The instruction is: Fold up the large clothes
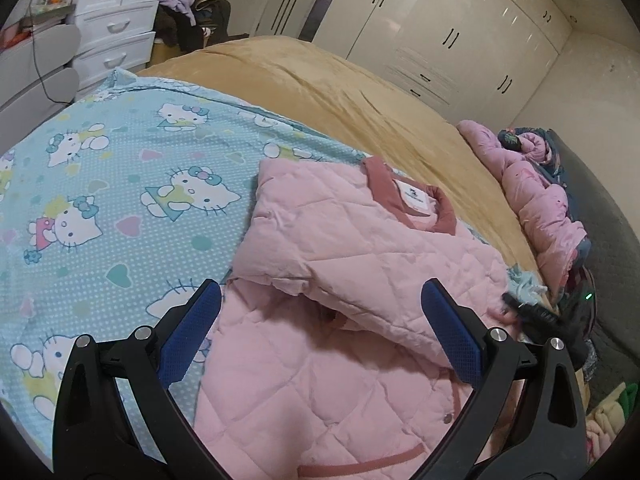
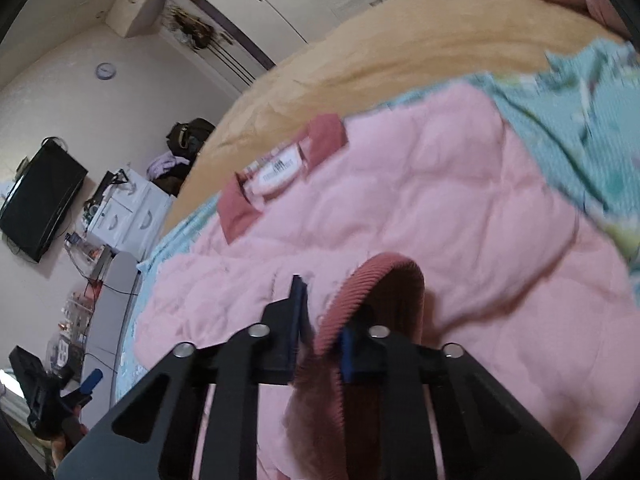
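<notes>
The right gripper pinches the ribbed cuff of the pink jacket, which lies on the bed ahead of both sets of fingers. The left gripper hovers wide open, the jacket between its 2 fingers but ungripped. Carry the sleeve flat across the body, keeping the cuff taut.

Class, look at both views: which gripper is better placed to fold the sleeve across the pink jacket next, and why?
Probably the right gripper: it is shut on the ribbed cuff of the pink jacket. The left gripper is open, holding nothing, above the jacket.
</notes>
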Tool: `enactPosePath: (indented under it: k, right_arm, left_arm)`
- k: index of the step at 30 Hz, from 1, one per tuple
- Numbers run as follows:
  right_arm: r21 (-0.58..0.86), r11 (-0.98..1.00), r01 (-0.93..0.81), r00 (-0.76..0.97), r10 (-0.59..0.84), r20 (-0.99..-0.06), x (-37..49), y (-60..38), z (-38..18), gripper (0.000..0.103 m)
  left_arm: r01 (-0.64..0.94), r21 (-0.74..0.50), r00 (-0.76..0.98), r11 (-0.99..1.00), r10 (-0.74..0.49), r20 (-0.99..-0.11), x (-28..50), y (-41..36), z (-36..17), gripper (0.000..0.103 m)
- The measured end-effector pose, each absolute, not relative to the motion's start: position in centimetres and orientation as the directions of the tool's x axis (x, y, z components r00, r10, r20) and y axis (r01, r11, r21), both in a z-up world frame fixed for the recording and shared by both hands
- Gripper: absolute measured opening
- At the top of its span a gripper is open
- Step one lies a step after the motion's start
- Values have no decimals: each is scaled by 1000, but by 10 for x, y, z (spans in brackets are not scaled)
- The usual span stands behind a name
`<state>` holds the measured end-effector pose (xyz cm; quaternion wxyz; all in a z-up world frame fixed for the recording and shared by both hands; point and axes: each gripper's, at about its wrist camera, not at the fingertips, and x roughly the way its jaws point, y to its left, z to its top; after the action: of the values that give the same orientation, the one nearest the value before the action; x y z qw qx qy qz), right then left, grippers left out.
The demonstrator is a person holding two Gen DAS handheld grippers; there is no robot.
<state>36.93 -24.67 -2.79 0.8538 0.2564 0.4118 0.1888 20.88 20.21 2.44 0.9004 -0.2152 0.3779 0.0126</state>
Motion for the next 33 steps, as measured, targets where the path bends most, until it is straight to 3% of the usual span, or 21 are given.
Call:
enactPosePath:
  k: [3,9,14,19,33]
  right_arm:
    - [549,813,-191,611,537,-582,380,-237,-2,11]
    - [418,820,-390,701,559,-443,391,-218,74,9]
    - [282,859,-428,766,510,-391,408,-219,107,9]
    - [212,899,-382,794,437,-423,428,-225,92,8]
    - [212,949,-231,763,312,-567,443,-237,11,8]
  left_arm:
    - [-202,-386,712,900,-136,-689,210,207,21,94]
    - [-211,-382,712,900,-126,-690,215,209,21,94]
    - [-202,-374,713,905,-126,-689,224,209,23,94]
    - [-180,-364,703,914,-139,-698,237,205,20,94]
    - [-68,-296,627,953,-190,-755,319,163,-8,94]
